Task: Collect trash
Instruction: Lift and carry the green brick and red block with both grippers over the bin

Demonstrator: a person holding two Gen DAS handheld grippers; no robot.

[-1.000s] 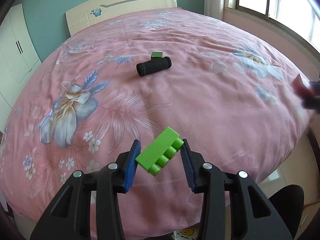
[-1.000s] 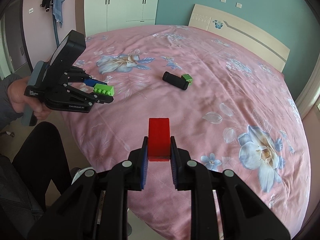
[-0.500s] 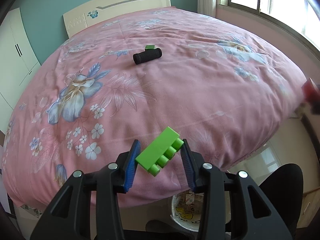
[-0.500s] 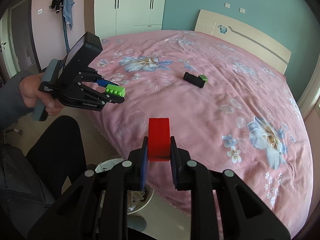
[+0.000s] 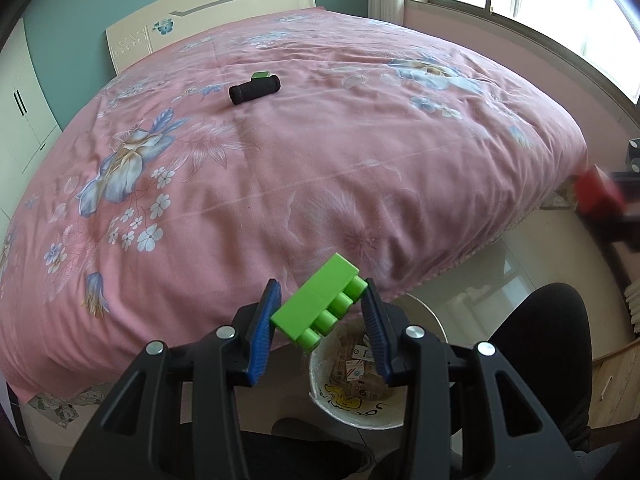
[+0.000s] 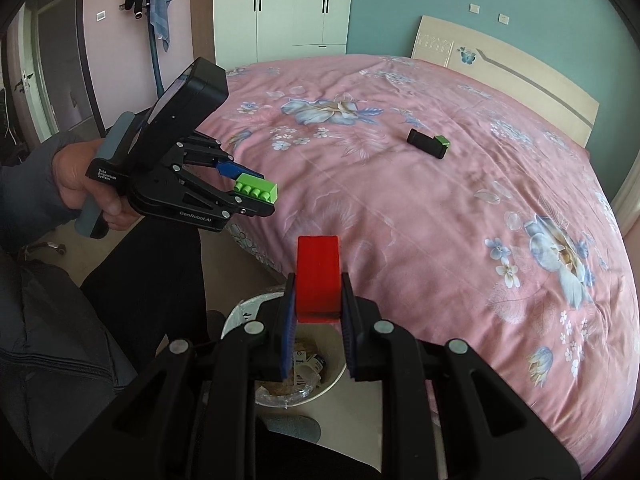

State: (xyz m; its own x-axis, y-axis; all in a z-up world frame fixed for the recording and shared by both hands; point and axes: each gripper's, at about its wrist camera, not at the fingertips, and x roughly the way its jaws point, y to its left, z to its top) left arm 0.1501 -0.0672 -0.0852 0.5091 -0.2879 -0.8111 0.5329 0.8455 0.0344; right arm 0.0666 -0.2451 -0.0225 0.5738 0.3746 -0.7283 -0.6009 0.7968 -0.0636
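Both tongs loaded above the white round waste bin (image 5: 356, 412).
My left tongs (image 5: 320, 316) pinch a light, rigid green studded plastic brick (image 5: 318, 306) endwise; right tongs (image 6: 318, 312) pinch a stiff red block (image 6: 318, 276) by its flat sides.

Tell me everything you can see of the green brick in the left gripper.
The green brick is bright, glossy plastic, a long toy block with a row of round studs along one side. It sits tilted between the left gripper pads, which pinch its two ends. It hangs clear of the bed, near its edge, above the white bin on the floor.
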